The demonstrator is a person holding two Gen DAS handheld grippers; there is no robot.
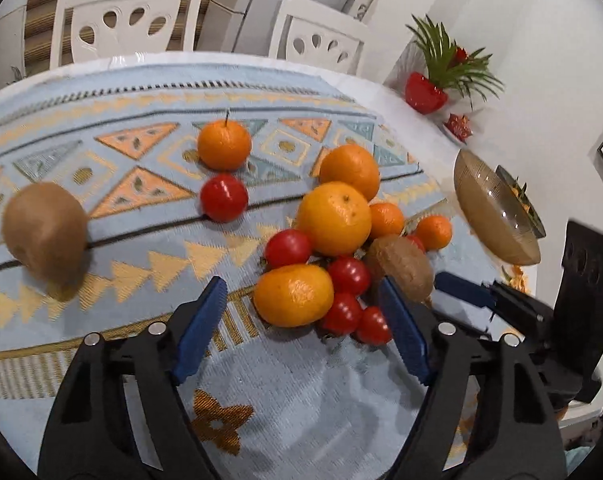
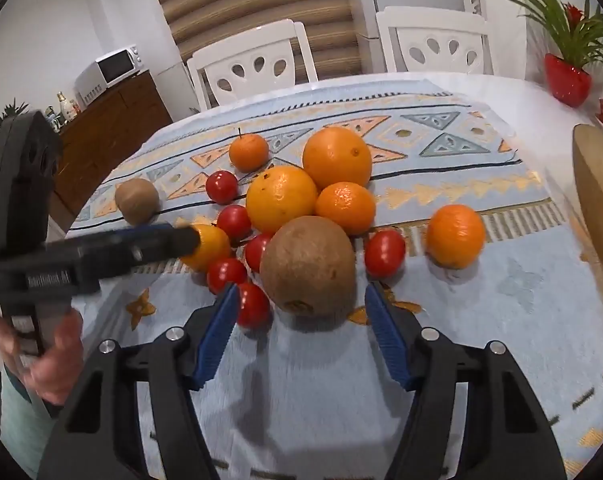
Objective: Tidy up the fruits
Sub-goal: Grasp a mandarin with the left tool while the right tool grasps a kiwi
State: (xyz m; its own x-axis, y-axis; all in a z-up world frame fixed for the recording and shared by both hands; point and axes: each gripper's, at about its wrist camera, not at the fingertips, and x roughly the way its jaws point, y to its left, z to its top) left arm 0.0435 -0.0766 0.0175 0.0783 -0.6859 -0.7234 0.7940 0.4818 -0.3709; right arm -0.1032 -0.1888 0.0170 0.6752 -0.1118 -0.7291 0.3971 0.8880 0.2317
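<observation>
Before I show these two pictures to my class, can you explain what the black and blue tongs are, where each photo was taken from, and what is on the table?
They are hand-held grippers, one in each of a person's hands, each carrying a camera looking along its fingers. One picture is from the left gripper, the other from the right gripper. Both are open and hold nothing. On the patterned tablecloth lie oranges, tangerines, red tomatoes and two kiwis. The right gripper faces the nearer kiwi; a glass bowl stands to the side.
</observation>
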